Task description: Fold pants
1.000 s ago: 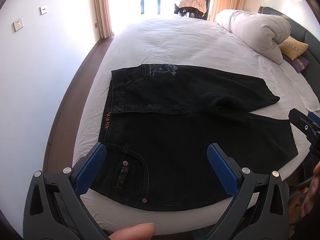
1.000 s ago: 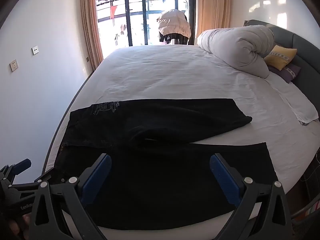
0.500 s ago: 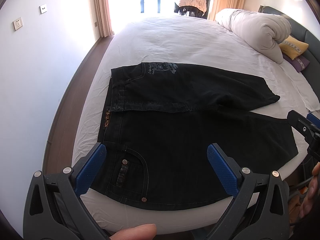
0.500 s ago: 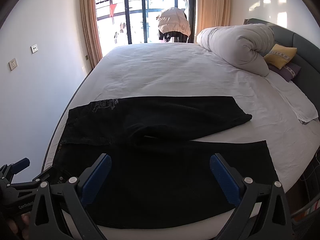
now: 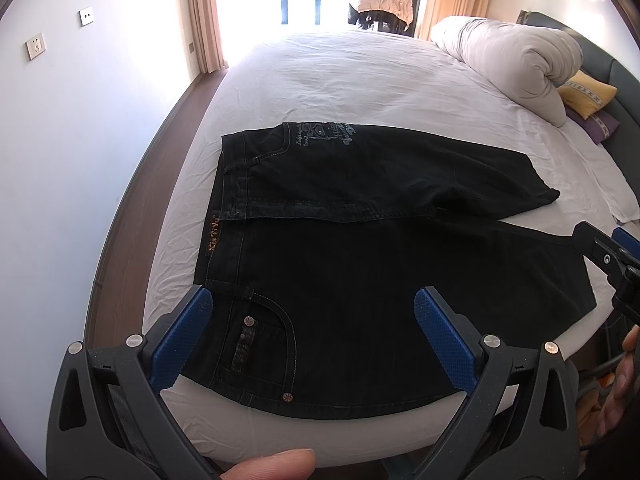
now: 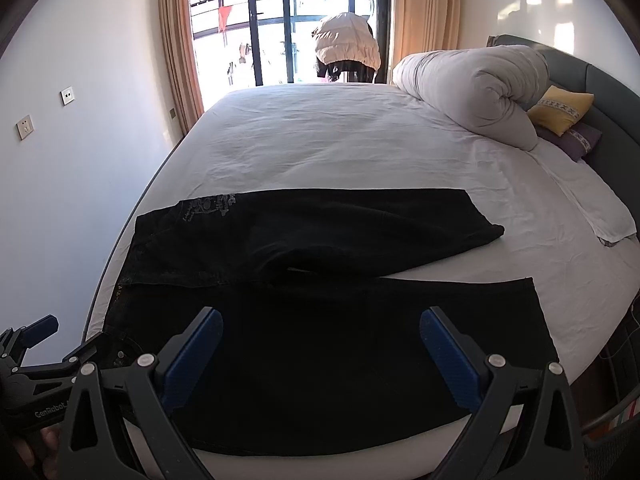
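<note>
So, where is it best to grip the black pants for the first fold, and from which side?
Probably the black pants at the near leg's waistband corner and hem corner. Both lie flat near the bed edge, so come in low from the near side.

Strong daylight pours in through the balcony window (image 6: 288, 28) at the far end, blowing out the glass and the far part of the white bed (image 5: 340, 76) in the left wrist view. The black pants (image 6: 340, 360) read almost featureless. Both views stay sharp, with fisheye curving and dark vignetted corners.
</note>
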